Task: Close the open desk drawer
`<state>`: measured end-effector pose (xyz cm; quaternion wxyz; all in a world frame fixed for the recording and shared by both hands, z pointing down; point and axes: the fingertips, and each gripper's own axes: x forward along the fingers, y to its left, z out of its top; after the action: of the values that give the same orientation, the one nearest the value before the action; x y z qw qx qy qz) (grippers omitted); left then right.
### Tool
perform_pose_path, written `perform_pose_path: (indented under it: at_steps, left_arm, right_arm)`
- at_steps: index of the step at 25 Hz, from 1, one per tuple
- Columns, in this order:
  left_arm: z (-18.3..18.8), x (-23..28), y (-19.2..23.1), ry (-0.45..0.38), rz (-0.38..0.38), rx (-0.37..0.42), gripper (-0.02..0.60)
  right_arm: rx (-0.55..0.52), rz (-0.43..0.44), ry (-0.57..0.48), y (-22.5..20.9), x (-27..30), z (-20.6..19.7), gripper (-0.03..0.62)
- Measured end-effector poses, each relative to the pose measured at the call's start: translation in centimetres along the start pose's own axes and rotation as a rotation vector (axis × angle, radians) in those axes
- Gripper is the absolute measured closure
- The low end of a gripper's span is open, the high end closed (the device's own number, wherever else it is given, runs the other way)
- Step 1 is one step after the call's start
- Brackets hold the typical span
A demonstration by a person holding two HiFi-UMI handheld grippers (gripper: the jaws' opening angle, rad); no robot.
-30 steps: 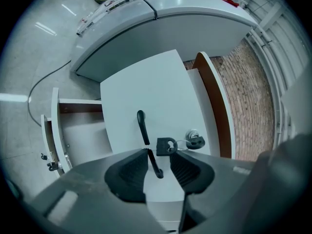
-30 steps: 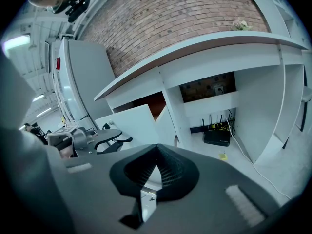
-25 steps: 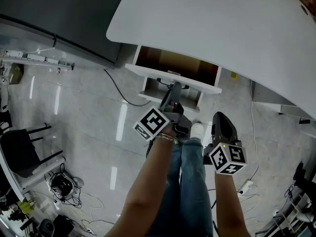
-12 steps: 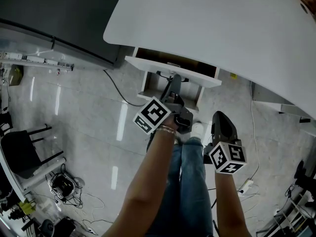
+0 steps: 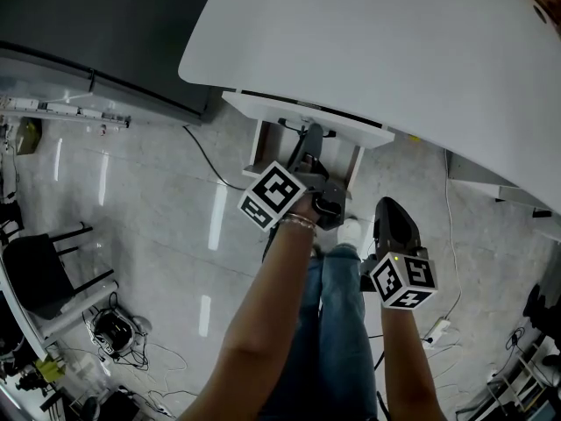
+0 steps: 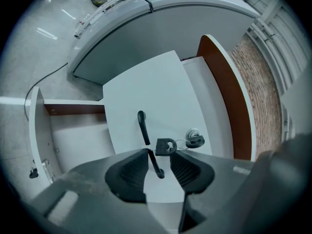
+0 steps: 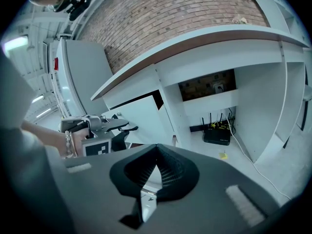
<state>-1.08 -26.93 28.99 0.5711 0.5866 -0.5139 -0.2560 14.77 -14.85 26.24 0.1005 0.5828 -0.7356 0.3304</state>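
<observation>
Where the left gripper (image 6: 158, 152) points, the drawer (image 6: 146, 91) front stands straight ahead at twelve o'clock. Its black handle (image 6: 142, 126) runs in between the parted jaws, and neither pad plainly presses on it. The front is white and flat, with a lock (image 6: 195, 140) at two o'clock of the jaws and a black key fob (image 6: 165, 146) beside it. Under the desk top (image 5: 394, 51) the drawer shows only a thin dark slit, its inside hidden. Near the person's leg, the right gripper (image 7: 156, 147) has its jaws together, holding nothing.

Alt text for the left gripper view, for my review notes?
The left tool, jaws apart, straddles the black handle on a white drawer front. A key hangs from the lock beside it.
</observation>
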Motion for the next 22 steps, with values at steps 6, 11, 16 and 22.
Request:
perform_pose_path:
  at_steps: [6,11,16,22]
  left_arm:
    - [0.1,1.5,-0.4,0.004,-0.002,-0.003,0.449]
    - [0.3,1.9,-0.6,0.000,-0.003,-0.002,0.449]
    - [0.3,3.3,-1.0,0.011,0.002,0.006,0.449]
    - [0.9,4.7,-1.1,0.028,0.000,0.026,0.448]
  right_arm:
    - [0.007,-0.008,0.002,-0.6,0.4,0.2,0.595]
    - [0.008,-0.018,-0.012,-0.8,0.0,0.7,0.595]
    - [0.012,-0.031,-0.022,-1.5,0.2,1.5,0.595]
    - [0.018,-0.045,-0.028,-1.9,0.3,1.6,0.595]
